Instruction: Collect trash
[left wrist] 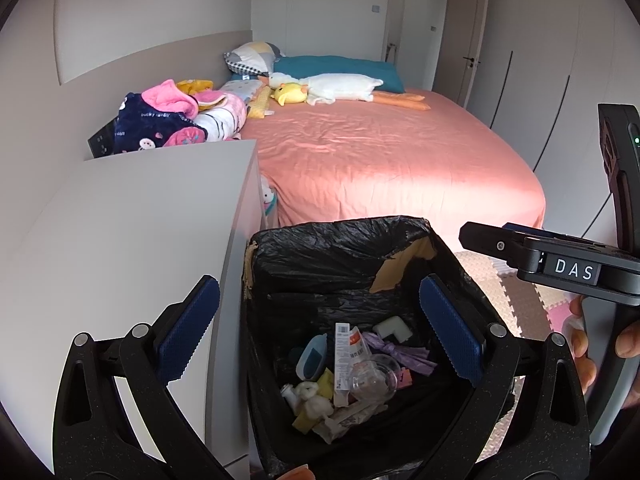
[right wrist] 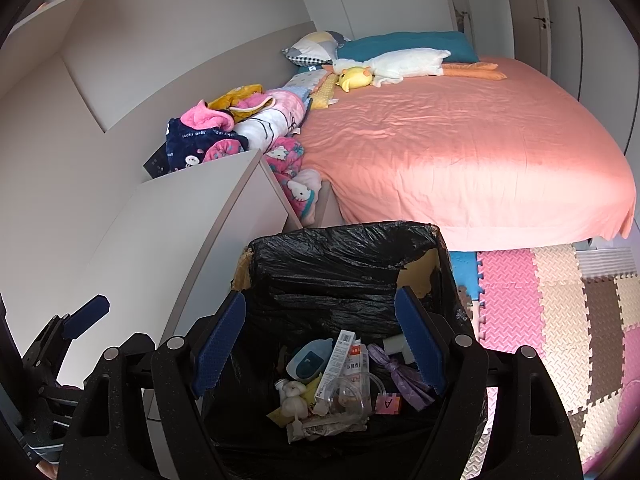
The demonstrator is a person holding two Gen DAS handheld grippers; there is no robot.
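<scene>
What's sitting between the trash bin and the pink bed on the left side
A white cabinet stands beside the trash bin, and past it a heap of clothes and blankets lies along the edge of the pink bed. The right wrist view shows it best.

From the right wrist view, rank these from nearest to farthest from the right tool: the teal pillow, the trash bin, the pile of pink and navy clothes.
1. trash bin, right below the open right tool.
2. pile of clothes, further back on the left, behind the white cabinet.
3. teal pillow, at the bed's far end.

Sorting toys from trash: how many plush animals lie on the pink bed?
2: a white goose plush stretched along the pillows, and a small yellow plush touching its head. The clothes pile may hide more.
</scene>
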